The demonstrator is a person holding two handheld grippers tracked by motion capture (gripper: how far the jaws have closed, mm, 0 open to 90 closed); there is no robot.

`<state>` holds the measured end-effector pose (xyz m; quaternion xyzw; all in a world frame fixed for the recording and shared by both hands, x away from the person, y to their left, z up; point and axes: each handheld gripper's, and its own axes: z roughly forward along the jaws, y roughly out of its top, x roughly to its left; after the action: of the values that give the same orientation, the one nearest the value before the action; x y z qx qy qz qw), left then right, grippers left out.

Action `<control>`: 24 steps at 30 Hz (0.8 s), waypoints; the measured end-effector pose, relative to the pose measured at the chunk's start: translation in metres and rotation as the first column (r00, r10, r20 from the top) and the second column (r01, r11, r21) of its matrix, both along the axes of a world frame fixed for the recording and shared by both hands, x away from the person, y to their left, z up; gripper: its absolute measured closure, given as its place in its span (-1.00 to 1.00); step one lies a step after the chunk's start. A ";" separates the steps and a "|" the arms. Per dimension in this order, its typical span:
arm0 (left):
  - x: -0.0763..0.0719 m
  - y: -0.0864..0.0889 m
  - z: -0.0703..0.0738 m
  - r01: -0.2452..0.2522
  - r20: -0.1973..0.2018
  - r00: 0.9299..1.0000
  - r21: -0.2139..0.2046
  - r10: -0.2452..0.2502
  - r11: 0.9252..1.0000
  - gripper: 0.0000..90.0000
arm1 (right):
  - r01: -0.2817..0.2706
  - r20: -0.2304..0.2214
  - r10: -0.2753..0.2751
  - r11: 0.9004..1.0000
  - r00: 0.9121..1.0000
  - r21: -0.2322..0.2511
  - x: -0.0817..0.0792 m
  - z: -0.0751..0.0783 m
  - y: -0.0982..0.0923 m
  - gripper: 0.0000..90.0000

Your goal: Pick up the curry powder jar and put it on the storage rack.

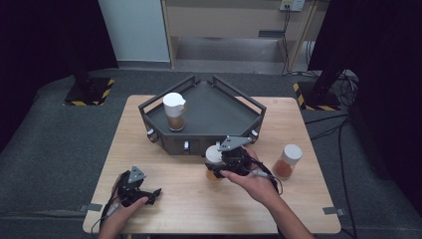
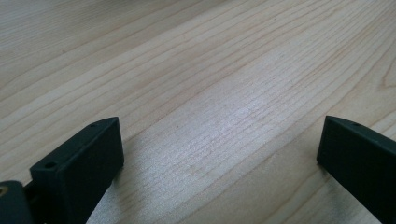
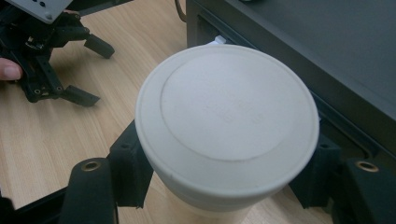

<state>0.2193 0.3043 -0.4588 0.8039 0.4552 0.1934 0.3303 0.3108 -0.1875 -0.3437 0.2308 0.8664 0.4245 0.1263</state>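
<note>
A pale wooden surface (image 1: 174, 184) was set on grey carpet. A dark angular tray (image 1: 219, 112) was placed at its far middle; a white-lidded jar (image 1: 174, 112) with brown contents was stood upright in the tray's left part. Another white-lidded jar (image 1: 287, 162), orange-filled, was stood near the right edge, well apart from the tray.

The high view looks forward and down from above the person's side, taking in the whole counter (image 1: 189, 199). The left gripper view skims the bare wood from very close. The right gripper view looks down close on a white-lidded jar (image 3: 227, 121), sharing the left gripper (image 3: 91, 72) and dark tray (image 3: 327, 56) with the high view.
</note>
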 end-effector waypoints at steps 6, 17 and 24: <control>0.000 0.000 0.000 0.000 0.000 1.000 0.000 0.000 1.000 -1.00 | -0.004 0.007 0.004 1.000 1.000 0.002 -0.001 0.008 0.000 -0.24; 0.000 0.000 0.000 0.000 0.000 1.000 0.000 0.000 1.000 -1.00 | -0.010 0.005 0.010 1.000 1.000 0.002 -0.001 0.019 0.000 -0.24; 0.000 0.000 0.000 0.000 0.000 1.000 0.000 0.000 1.000 -1.00 | -0.013 0.006 0.013 1.000 1.000 -0.003 -0.002 0.027 0.001 -0.24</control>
<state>0.2193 0.3043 -0.4588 0.8039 0.4552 0.1934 0.3303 0.3089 -0.1863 -0.3169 0.2237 0.8680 0.4249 0.1264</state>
